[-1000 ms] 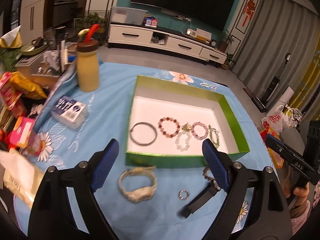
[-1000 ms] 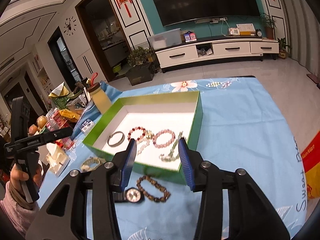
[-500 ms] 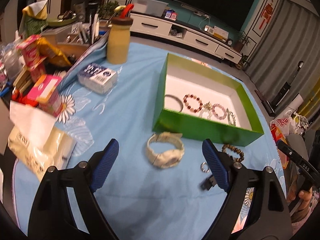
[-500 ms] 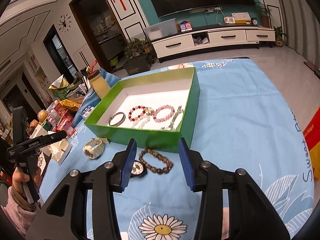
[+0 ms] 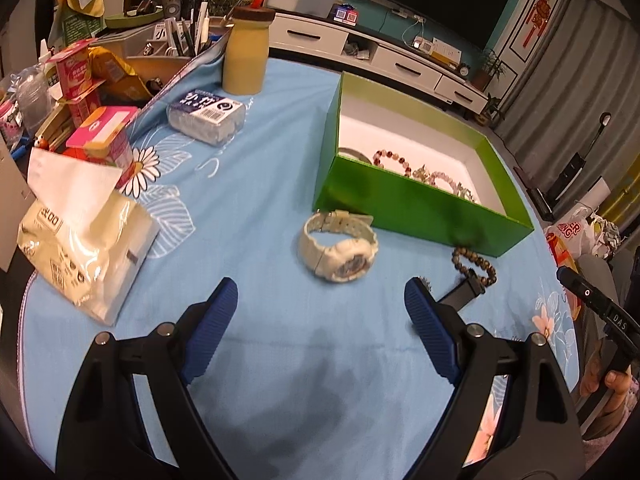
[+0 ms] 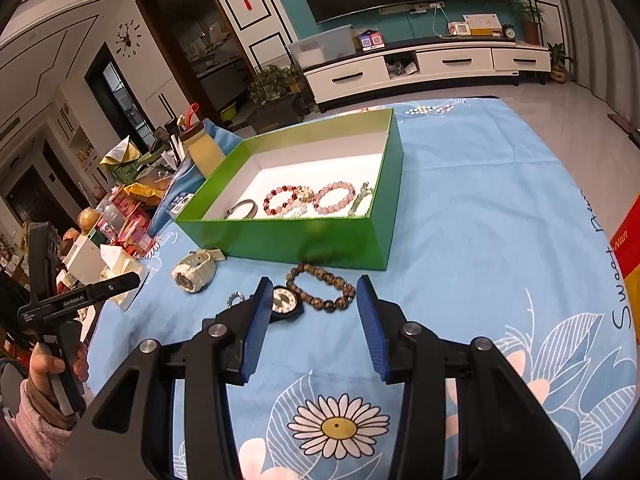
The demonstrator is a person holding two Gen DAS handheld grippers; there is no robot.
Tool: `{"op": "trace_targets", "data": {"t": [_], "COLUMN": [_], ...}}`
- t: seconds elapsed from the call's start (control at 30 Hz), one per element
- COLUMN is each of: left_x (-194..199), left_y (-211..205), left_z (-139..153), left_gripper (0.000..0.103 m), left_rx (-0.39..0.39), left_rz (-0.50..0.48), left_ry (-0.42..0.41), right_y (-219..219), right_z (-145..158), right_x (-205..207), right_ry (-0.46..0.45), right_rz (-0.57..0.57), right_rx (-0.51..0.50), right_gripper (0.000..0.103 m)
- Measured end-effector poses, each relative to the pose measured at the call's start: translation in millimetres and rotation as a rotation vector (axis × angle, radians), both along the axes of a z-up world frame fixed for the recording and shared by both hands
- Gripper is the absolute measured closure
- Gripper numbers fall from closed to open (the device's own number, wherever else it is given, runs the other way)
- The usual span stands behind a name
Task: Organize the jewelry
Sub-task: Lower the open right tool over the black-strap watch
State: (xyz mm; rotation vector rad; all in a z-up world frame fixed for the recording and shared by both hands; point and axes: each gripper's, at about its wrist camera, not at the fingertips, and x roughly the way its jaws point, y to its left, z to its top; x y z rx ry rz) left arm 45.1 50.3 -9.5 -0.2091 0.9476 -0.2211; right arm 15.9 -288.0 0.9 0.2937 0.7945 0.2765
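Chunky cream watch & brown bead bracelet beside glossy green box.

The black handle of the right gripper carries the white letters "DAS". The black handle of the left gripper reads "GenRobot.AI". The light blue floral tablecloth bears the dark script word "Sweet" along its right edge. The red-and-yellow panel beside it reads "Nan".

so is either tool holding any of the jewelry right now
Nothing is held. The left tool and right tool are both open and empty; the white watch and brown bead bracelet lie on the tablecloth.
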Motion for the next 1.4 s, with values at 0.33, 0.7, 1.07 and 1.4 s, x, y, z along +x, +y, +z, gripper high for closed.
{"op": "trace_targets", "data": {"t": [0.33, 0.7, 1.07, 1.4], "left_x": [-9, -6, 4, 23], "left_y": [1, 8, 12, 10], "left_z": [-10, -21, -25, -26], "left_gripper": [0.016, 0.016, 0.016, 0.016], "left_rx": [-0.006, -0.023, -0.062, -0.118], "left_rz": [-0.003, 0.027, 0.046, 0.055], "left_ry": [0.029, 0.060, 0.074, 0.091], "right_y": [13, 41, 63, 70], "right_z": [-11, -28, -43, -53], "right_x": [-9, -8, -3, 5], "right_ry": [0.038, 0.089, 0.127, 0.151], "right_rz": [0.040, 0.115, 0.167, 0.181], "right_rx": [0.013, 0.035, 0.061, 0.103], "right_gripper": [0.059, 0.059, 0.059, 0.059]}}
